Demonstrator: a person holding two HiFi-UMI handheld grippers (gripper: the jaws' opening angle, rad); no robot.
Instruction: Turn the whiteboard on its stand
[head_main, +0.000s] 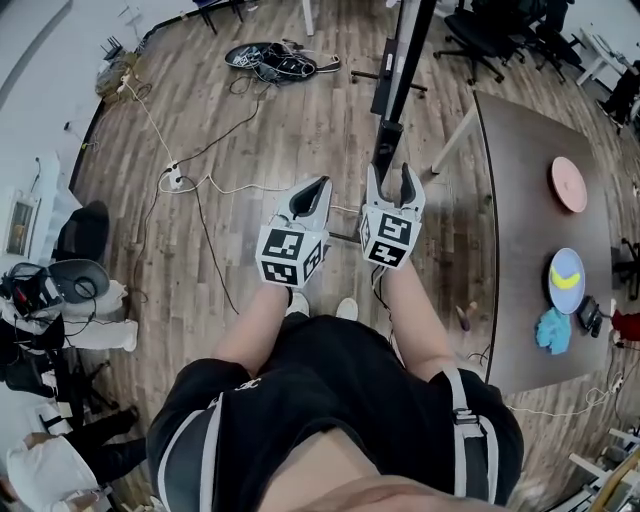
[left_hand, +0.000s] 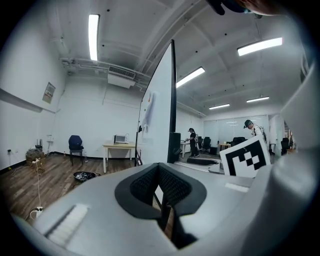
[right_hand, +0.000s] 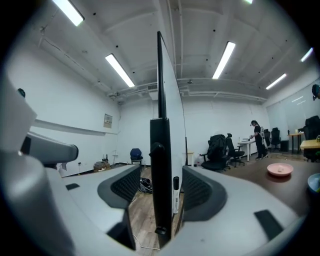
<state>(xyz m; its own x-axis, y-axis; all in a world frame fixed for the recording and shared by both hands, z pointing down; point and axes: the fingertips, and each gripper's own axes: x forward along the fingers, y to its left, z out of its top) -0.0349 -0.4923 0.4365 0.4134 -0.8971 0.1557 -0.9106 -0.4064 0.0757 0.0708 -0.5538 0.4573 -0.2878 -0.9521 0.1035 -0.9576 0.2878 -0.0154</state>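
Observation:
The whiteboard (head_main: 404, 55) stands edge-on in front of me, a thin white panel in a black frame on a black stand. In the right gripper view its black side post (right_hand: 160, 150) rises between the pads, with a gap on each side. My right gripper (head_main: 391, 183) is open around that post, and a marker (right_hand: 176, 192) sits on the board's ledge just beyond. My left gripper (head_main: 311, 192) is shut on nothing, a little left of the board's edge. In the left gripper view the board (left_hand: 161, 125) stands ahead, its white face to the left.
A dark table (head_main: 530, 200) at my right carries a pink plate (head_main: 568, 184), a blue plate with a banana (head_main: 567, 280) and a blue cloth (head_main: 553, 330). Cables (head_main: 180, 180) trail over the wooden floor at the left. Office chairs (head_main: 490, 30) stand beyond.

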